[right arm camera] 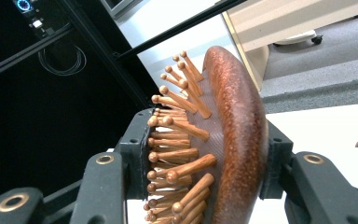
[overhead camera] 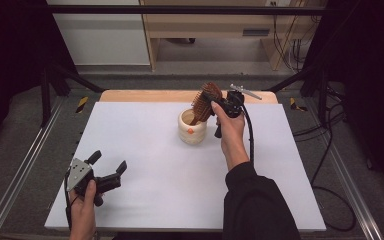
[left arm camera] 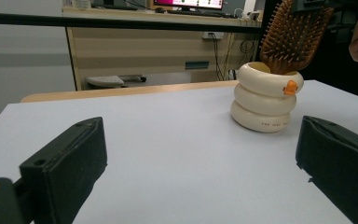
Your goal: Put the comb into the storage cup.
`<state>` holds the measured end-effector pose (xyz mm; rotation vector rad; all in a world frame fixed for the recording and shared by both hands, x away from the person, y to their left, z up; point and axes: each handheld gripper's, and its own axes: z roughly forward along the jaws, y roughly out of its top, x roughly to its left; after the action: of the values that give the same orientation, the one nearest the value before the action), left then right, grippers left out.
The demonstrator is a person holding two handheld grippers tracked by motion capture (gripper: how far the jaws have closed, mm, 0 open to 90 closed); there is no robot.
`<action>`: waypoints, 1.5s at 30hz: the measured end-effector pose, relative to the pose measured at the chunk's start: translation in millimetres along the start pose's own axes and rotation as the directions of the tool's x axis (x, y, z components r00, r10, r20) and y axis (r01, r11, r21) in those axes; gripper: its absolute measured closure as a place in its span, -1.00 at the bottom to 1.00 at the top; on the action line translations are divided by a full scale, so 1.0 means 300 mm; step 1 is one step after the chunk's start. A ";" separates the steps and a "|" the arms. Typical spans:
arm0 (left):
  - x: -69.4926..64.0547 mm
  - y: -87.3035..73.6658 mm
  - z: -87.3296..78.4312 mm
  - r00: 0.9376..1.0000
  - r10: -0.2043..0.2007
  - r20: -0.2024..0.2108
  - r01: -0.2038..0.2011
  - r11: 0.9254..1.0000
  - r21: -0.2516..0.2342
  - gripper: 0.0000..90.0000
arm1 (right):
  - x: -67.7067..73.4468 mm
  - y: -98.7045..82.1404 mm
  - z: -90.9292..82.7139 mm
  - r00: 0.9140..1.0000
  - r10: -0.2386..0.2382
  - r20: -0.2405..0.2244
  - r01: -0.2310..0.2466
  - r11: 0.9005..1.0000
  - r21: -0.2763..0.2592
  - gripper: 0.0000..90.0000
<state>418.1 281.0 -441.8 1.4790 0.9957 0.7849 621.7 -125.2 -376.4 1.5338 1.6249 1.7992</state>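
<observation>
A wooden paddle hairbrush stands handle-down in a cream ringed cup with an orange mark, near the table's far middle. My right gripper is shut on the brush head, one pad on the bristle tips and one on the wooden back. The brush leans out of the cup in the left gripper view. My left gripper rests at the near left of the table, open, with nothing between its fingers.
The white table top lies on a wooden board whose edge shows at the back. Black frame rails run along both sides. A light wooden desk and cables stand behind the table.
</observation>
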 end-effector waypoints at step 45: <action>0.007 0.001 -0.002 1.000 -0.005 -0.003 0.005 1.000 -0.002 -0.95 | -0.017 0.002 0.003 1.000 0.016 0.000 -0.016 1.000 0.010 -0.05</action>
<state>418.4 283.1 -441.5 1.4735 0.9999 0.7852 624.7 -128.8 -378.8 1.5549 1.6288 1.8019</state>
